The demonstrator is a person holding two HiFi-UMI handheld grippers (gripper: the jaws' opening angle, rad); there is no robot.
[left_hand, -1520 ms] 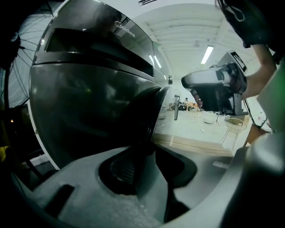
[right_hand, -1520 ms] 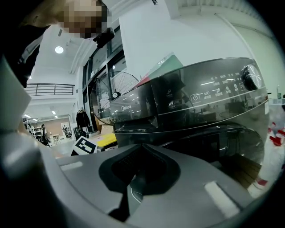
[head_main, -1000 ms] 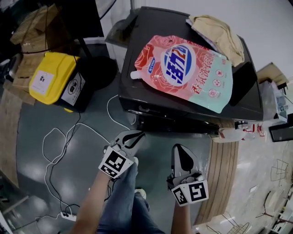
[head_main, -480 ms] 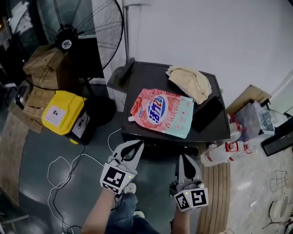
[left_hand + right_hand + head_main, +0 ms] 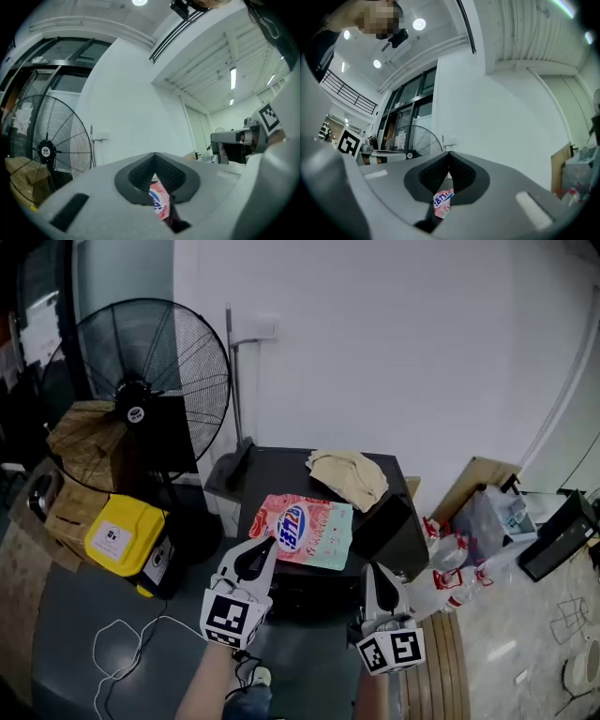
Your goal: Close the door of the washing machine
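Observation:
In the head view the dark washing machine (image 5: 375,521) stands against the white wall. A pink detergent pouch (image 5: 300,531) and a beige cloth (image 5: 349,476) lie on its top. Its front and door are hidden behind my grippers. My left gripper (image 5: 269,546) is held up in front of the machine's left side, jaws together and empty. My right gripper (image 5: 374,570) hovers before its right side, jaws also together with nothing in them. In the left gripper view, the left gripper (image 5: 154,154) points level at the wall, the pouch (image 5: 158,202) showing below. The right gripper (image 5: 449,153) looks the same way, with the pouch (image 5: 443,200) showing under its tips.
A big black fan (image 5: 150,390) stands left of the machine, with brown boxes (image 5: 89,446) and a yellow case (image 5: 122,535) below it. A white cable (image 5: 122,643) lies on the grey floor. Plastic bags and bottles (image 5: 459,559) crowd the machine's right side.
Both grippers have risen well above the floor and now point level. The head view has lifted, so the machine looks smaller and the fan and wall have come into sight.

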